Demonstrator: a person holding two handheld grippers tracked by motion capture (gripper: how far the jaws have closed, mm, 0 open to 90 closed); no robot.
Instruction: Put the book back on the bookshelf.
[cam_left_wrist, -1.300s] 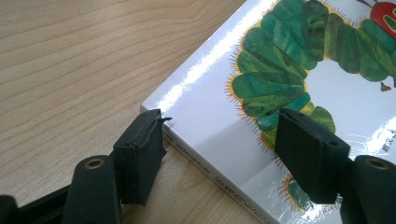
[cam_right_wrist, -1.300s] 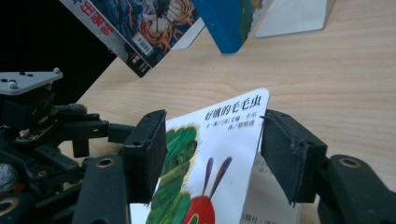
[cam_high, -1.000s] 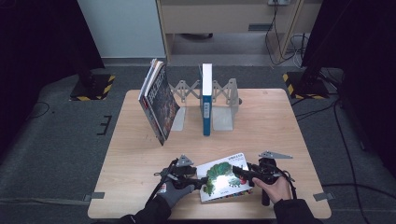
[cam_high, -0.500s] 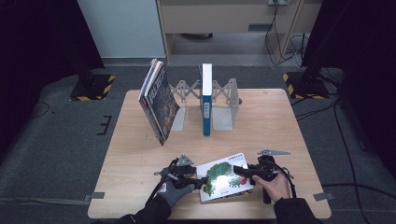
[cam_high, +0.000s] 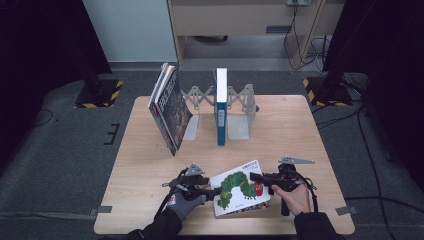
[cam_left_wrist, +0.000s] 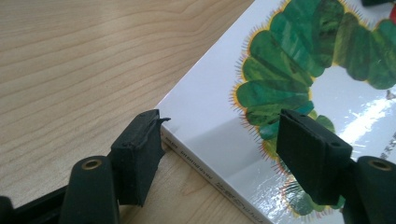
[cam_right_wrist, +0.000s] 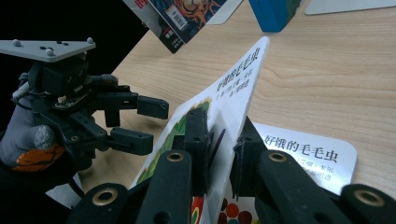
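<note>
A white picture book (cam_high: 239, 192) with a green caterpillar on its cover lies at the table's front edge. My right gripper (cam_right_wrist: 224, 140) is shut on the free edge of the front cover (cam_right_wrist: 238, 84); its jaws have just been closing with the cover between them. The cover stands lifted, and the title page (cam_right_wrist: 308, 154) shows beneath it. My left gripper (cam_left_wrist: 224, 130) is open at the book's spine corner (cam_left_wrist: 187, 135), one jaw on the table beside the spine, the other above the cover. In the high view the left gripper (cam_high: 212, 190) and the right gripper (cam_high: 257, 177) flank the book.
At the back of the wooden table (cam_high: 300, 130) a grey folding book rack (cam_high: 240, 102) holds an upright blue book (cam_high: 220, 107). Several thin books (cam_high: 170, 112) lean at its left end. Dark floor surrounds the table.
The right gripper's jaws have closed on the book's cover edge. The left hand has kept still.
</note>
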